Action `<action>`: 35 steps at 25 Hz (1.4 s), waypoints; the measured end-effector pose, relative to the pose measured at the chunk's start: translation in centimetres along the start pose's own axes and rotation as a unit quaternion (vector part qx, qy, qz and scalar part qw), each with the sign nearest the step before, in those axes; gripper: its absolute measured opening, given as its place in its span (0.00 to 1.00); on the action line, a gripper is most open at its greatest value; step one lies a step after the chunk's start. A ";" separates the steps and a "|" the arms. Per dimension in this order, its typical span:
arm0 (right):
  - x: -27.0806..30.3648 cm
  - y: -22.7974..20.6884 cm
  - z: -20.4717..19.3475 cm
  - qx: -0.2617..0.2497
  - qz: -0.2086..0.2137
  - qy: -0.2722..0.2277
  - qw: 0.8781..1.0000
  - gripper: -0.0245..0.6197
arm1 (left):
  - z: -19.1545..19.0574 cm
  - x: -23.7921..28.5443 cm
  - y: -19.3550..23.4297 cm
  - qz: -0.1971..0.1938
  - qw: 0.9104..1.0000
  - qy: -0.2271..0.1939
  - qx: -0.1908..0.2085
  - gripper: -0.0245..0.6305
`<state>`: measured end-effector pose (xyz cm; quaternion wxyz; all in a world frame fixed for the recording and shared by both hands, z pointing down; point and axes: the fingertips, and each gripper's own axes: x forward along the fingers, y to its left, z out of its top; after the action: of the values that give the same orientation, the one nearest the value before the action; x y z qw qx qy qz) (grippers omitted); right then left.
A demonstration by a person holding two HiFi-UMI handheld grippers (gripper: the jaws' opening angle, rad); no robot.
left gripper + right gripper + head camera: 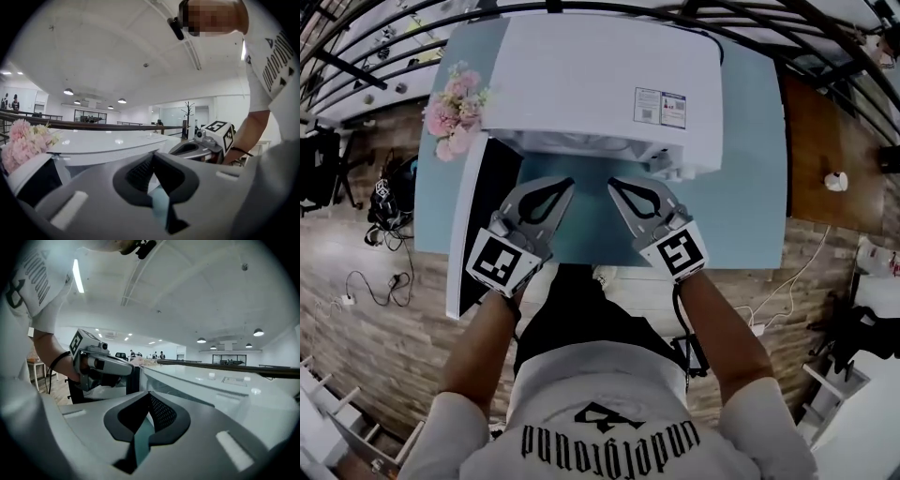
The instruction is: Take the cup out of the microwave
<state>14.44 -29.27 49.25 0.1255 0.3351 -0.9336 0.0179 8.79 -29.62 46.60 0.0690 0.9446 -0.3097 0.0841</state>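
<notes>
Both sets of jaws are pressed together with nothing between them. The left gripper (152, 154) and right gripper (149, 395) sit side by side, near each other, just in front of the mouth of the boxy white microwave (600, 75) on the pale blue tabletop (750, 187). Its dark-glass door (487, 216) hangs open on the left. The cup? No view shows it; presumably it's inside, ahead of the tips and under the oven's roof. The danger is that going in with shut jaws would shove or tip it. The left gripper could also clip that door, or the two could knock together in the opening.
</notes>
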 end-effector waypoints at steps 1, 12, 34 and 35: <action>0.5 -0.2 -0.8 0.008 -0.003 0.001 1.000 0.04 | -0.6 0.3 0.3 0.001 1.000 0.002 -0.004 0.11; 6.1 -2.5 -5.9 0.064 -0.022 -0.022 0.997 0.15 | -5.6 2.3 3.7 0.026 0.999 0.009 -0.031 0.11; 14.0 -4.1 -8.6 0.097 -0.003 -0.004 0.995 0.22 | -8.9 3.6 7.4 0.044 0.997 0.014 -0.054 0.11; 14.2 -4.1 -8.6 0.096 -0.002 -0.005 0.995 0.22 | -9.1 3.5 7.5 0.047 0.997 0.013 -0.054 0.11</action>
<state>8.39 -40.28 60.89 0.0883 0.3474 -0.9275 0.1062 6.01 -35.99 56.73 0.1203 0.9228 -0.3565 0.0828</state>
